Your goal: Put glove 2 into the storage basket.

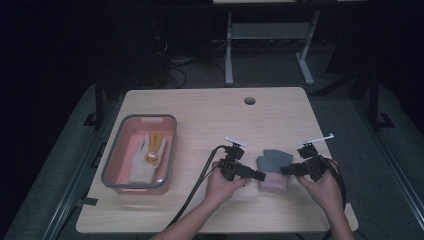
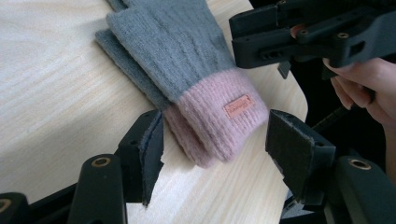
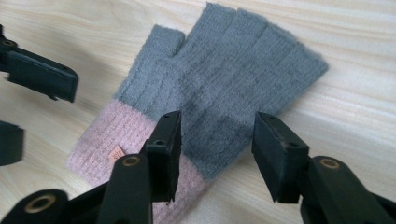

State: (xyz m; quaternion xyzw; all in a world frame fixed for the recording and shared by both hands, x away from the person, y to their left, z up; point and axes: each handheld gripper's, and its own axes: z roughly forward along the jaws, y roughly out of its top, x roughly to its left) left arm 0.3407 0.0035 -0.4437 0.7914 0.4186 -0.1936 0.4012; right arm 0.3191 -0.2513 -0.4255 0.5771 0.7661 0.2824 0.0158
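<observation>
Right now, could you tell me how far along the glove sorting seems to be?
It looks roughly half done, assuming the gloves go in the bin. One white glove with yellow fingers already lies in the pink bin. The grey and pink gloves lie stacked on the table, with the left claw and right claw open at either side, neither gripping yet. Grasping and moving them remains.

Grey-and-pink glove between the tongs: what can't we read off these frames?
- Label on the pink cuff of the glove: left gripper view, print too small to read.
- Whether one glove or a stacked pair: a second grey layer peeks out beneath, the rest is covered by the top glove.
- Item in the tray: high view, too small and dim to identify beyond a pale glove shape.
</observation>
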